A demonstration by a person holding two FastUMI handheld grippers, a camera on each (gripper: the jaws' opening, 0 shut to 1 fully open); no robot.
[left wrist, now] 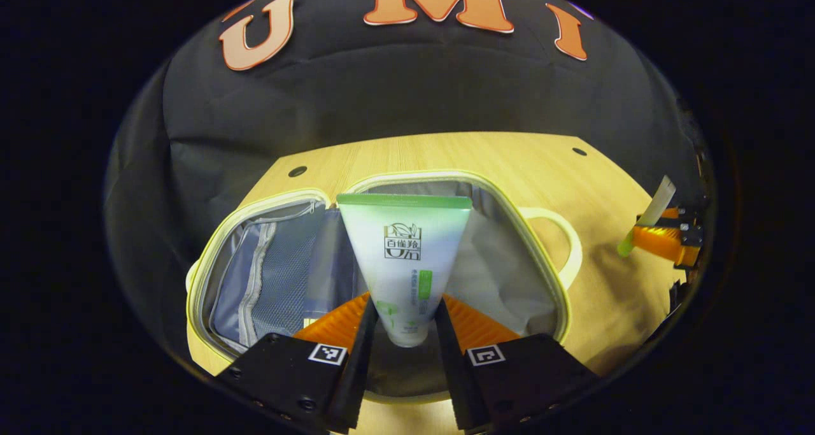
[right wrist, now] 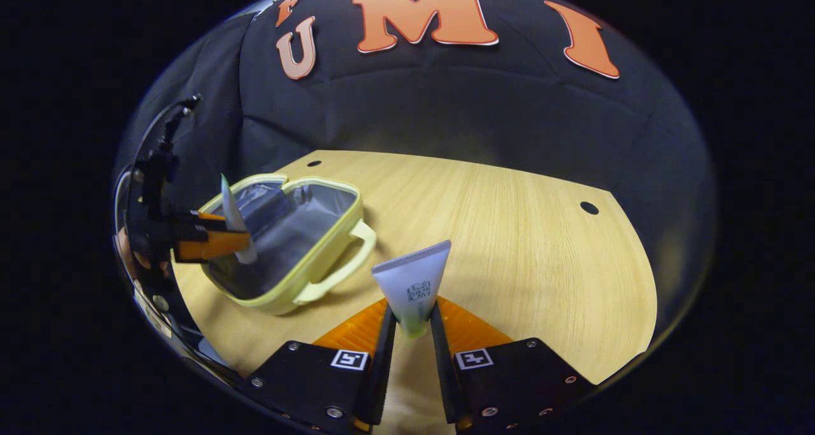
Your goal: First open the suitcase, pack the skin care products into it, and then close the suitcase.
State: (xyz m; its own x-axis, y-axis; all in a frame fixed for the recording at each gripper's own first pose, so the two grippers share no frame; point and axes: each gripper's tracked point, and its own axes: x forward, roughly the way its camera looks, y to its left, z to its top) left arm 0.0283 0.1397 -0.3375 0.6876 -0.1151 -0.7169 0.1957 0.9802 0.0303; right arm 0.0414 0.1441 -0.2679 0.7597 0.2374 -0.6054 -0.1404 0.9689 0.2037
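My left gripper is shut on the lower end of a white and green tube, held upright over the open pale-yellow suitcase. The suitcase lies flat on the table, grey lining up, with a mesh pocket in its left half. In the right gripper view, my right gripper is shut on a smaller white tube above bare table, to the right of the suitcase. The left gripper with its tube shows there over the suitcase.
The wooden table stretches wide to the right of the suitcase, with small round holes near its far edge. The suitcase handle sticks out toward the right gripper. Black cloth walls close the back.
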